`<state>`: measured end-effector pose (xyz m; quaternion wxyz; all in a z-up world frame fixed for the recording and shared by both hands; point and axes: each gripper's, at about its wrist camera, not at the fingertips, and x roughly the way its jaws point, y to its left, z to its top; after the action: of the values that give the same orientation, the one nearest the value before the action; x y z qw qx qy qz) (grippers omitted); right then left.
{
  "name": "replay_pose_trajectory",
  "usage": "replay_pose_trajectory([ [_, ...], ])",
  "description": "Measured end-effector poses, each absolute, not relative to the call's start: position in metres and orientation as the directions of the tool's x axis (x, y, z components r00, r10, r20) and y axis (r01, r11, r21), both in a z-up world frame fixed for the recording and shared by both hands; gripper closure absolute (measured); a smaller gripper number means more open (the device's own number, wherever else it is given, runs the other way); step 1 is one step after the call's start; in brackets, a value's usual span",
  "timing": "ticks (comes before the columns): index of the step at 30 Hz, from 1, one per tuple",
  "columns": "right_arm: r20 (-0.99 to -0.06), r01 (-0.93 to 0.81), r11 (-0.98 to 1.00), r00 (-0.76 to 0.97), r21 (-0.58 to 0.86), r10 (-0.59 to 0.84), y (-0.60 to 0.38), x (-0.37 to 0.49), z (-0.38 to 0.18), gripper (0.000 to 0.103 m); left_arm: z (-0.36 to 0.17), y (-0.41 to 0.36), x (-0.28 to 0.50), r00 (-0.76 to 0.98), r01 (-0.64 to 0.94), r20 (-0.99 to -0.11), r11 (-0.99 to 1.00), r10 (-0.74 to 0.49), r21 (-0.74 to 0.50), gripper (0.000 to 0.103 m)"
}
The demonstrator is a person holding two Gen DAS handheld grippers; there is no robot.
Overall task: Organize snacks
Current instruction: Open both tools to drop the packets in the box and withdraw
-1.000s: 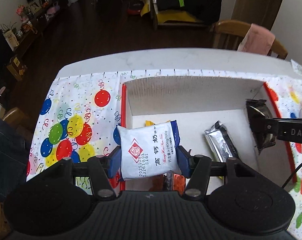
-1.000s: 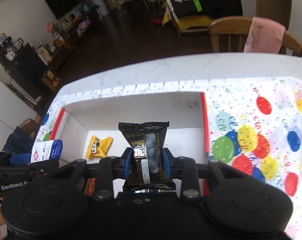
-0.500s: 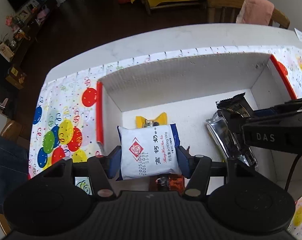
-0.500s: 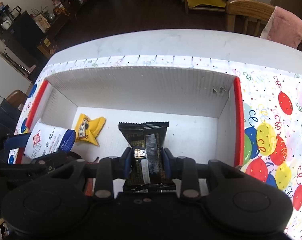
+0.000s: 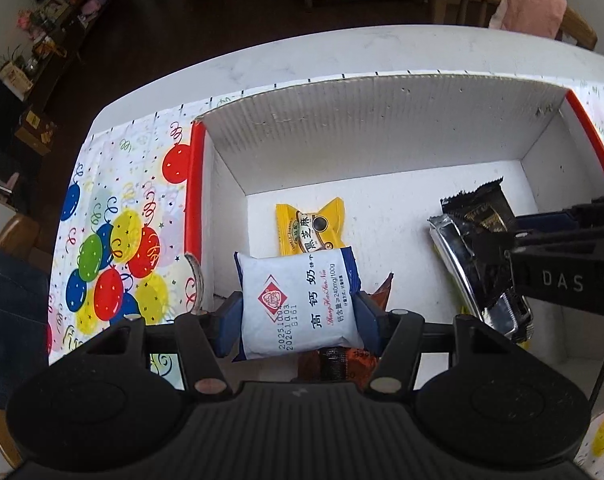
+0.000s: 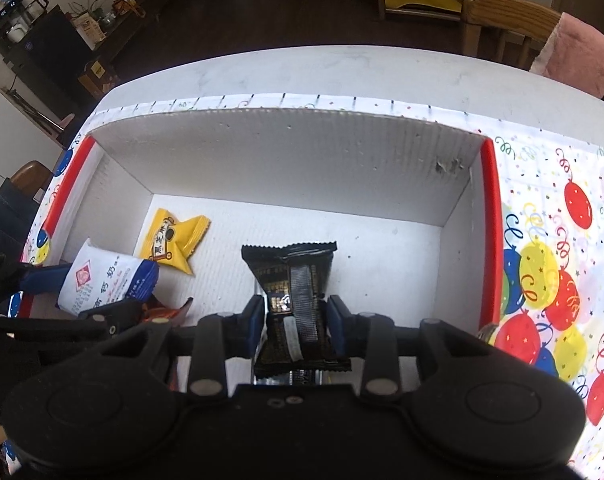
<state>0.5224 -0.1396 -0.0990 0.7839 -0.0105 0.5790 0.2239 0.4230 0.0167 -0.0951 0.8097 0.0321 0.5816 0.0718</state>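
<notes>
left claw [image 5: 298, 314] clamped on white-blue foil biscuit packet [image 5: 298, 304] | right claw [image 6: 296, 322] pinching black crinkle-edged snack wrapper [image 6: 292, 300] | both held over white corrugated cardboard box [image 6: 302, 148], likely for drop-in | yellow candy wrapper [image 5: 311, 227], silver foil packet [image 5: 458, 256] lie inside | box on balloon-print tablecloth [image 6: 550, 264] over table

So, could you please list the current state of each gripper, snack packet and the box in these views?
Left gripper: shut on the white and blue packet, held over the box.
Right gripper: shut on the black packet, held over the box.
Yellow packet: lying loose on the box floor.
Silver packet: lying in the box, under the black packet.
Orange packet: in the box, mostly hidden.
White cardboard box with red rims: open-topped.
</notes>
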Motion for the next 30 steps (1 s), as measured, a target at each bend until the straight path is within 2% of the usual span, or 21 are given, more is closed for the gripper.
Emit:
replay_pose_trajectory([
  [14, -0.852, -0.431, 0.858, 0.301, 0.279, 0.428, -0.155, 0.492, -0.048, 0.067, -0.056, 0.027, 0.398, 0.433, -0.13, -0.897, 0.991, 0.093, 0.039, 0.044],
  [30, -0.8, -0.378, 0.88, 0.41, 0.288, 0.438, -0.172, 0.405, -0.005, 0.061, -0.011, 0.038, 0.319, 0.553, -0.042, -0.833, 0.999, 0.001, -0.027, 0.044],
])
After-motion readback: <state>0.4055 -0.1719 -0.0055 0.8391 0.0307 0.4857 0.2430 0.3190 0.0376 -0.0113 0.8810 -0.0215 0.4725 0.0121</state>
